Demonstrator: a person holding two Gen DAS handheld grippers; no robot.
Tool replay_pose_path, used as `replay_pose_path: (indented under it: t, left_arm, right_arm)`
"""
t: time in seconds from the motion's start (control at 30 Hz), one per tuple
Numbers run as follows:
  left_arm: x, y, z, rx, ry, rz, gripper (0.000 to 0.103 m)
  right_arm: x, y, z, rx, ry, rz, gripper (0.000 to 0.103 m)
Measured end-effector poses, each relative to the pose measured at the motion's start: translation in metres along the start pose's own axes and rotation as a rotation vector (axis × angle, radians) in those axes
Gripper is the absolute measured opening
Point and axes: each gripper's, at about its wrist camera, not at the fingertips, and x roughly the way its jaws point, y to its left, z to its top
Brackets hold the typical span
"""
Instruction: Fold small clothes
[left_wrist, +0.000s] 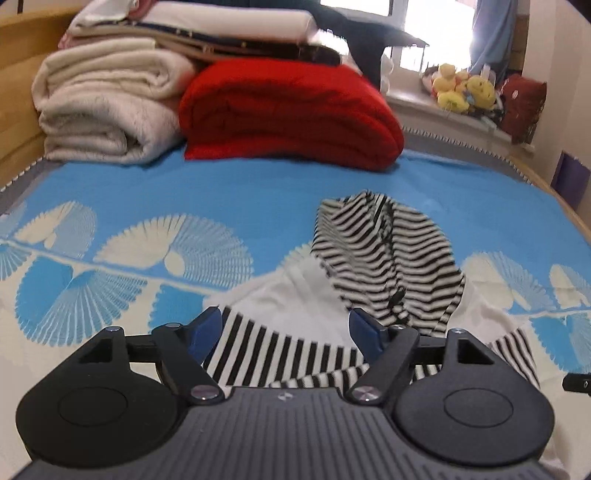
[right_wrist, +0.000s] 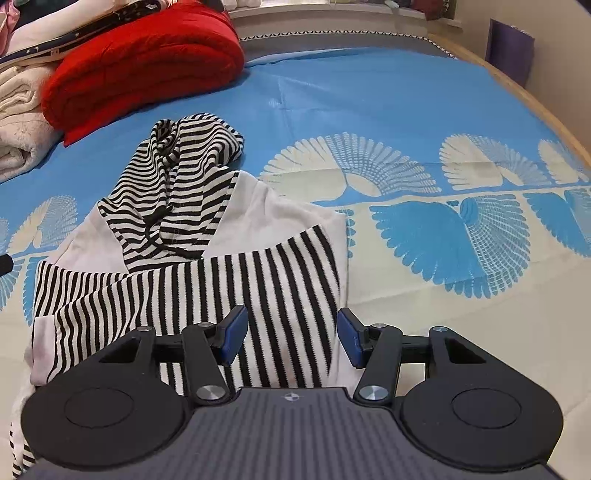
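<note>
A small white hooded top with black-and-white striped hood and sleeves (left_wrist: 376, 254) lies on the blue patterned bedspread (left_wrist: 221, 184); it also shows in the right wrist view (right_wrist: 207, 236). Its striped sleeves are folded across the white body. My left gripper (left_wrist: 286, 328) is open and empty, just above the folded striped sleeve at the garment's near edge. My right gripper (right_wrist: 291, 334) is open and empty, over the striped sleeve at the garment's right side. The garment's lowest part is hidden under both grippers.
A folded red blanket (left_wrist: 291, 114) and rolled cream blankets (left_wrist: 107, 107) with a stack of folded linen on top sit at the head of the bed. Yellow plush toys (left_wrist: 461, 88) sit on the windowsill. The wooden bed edge (right_wrist: 524, 96) runs along the right.
</note>
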Motion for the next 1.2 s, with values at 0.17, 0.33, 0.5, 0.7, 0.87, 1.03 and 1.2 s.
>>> replay_pose_path:
  t: [0.17, 0.33, 0.5, 0.7, 0.87, 1.03, 1.2]
  left_arm:
    - [-0.002, -0.014, 0.002, 0.033, -0.041, -0.006, 0.08]
    - [-0.001, -0.016, 0.006, 0.028, -0.048, 0.007, 0.075]
    - [-0.008, -0.014, 0.013, 0.052, -0.081, 0.037, 0.071]
    - [0.001, -0.017, 0.04, 0.087, -0.027, 0.0, 0.033]
    - [0.059, -0.029, 0.093, 0.08, -0.001, -0.044, 0.011]
    - [0.149, -0.042, 0.141, 0.063, 0.072, -0.081, 0.011]
    - [0.242, -0.058, 0.161, 0.12, 0.115, -0.07, 0.011]
  right_arm:
    - [-0.007, -0.01, -0.001, 0.0, -0.016, -0.003, 0.055]
    - [-0.012, -0.017, 0.001, -0.061, -0.036, -0.023, 0.055]
    - [-0.015, -0.019, 0.003, -0.189, -0.06, -0.072, 0.055]
    - [-0.019, -0.025, 0.011, -0.176, -0.066, -0.053, 0.055]
    - [-0.018, -0.026, 0.013, -0.163, -0.056, -0.032, 0.055]
    - [-0.009, -0.028, 0.016, -0.154, -0.038, -0.039, 0.055]
    - [0.004, -0.028, 0.018, -0.149, -0.017, -0.048, 0.055]
